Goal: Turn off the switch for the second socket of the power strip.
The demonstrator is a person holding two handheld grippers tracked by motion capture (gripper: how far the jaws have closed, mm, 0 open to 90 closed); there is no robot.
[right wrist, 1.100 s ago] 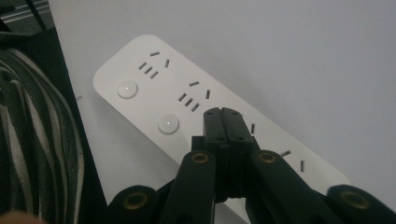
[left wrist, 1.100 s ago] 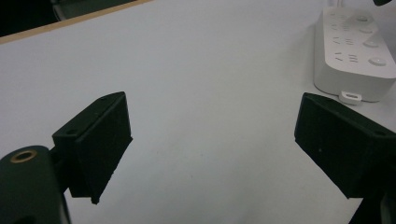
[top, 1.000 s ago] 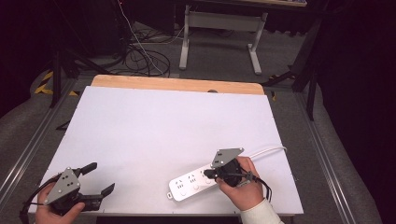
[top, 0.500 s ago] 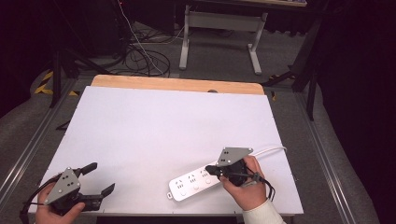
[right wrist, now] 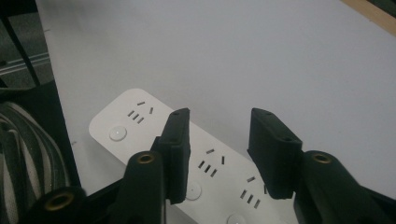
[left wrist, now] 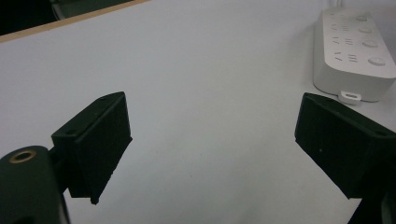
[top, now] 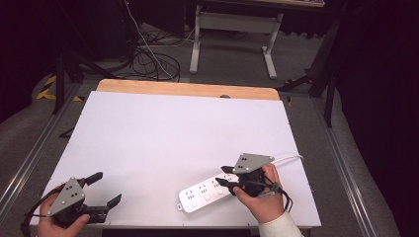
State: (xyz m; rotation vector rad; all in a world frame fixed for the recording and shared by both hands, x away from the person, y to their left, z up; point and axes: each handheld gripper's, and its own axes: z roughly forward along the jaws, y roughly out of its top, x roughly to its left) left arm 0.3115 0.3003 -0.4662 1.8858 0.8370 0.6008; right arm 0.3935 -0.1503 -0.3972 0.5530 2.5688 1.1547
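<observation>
Your right tongs point(top: 225, 177): just opened, spread above the white plastic power strip point(top: 207, 191), clear of it.
Your left tongs point(top: 106, 189): spread wide, nothing between, low over the white counter point(top: 173, 128).

right tool point(top: 223, 176) | jaws just opened, parted above power strip point(top: 207, 191), nothing gripped

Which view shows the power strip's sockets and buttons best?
The right gripper view: the power strip lies close beneath its jaws, slots and buttons sharp. The high view shows its whole outline, small; the left gripper view catches one end.
</observation>
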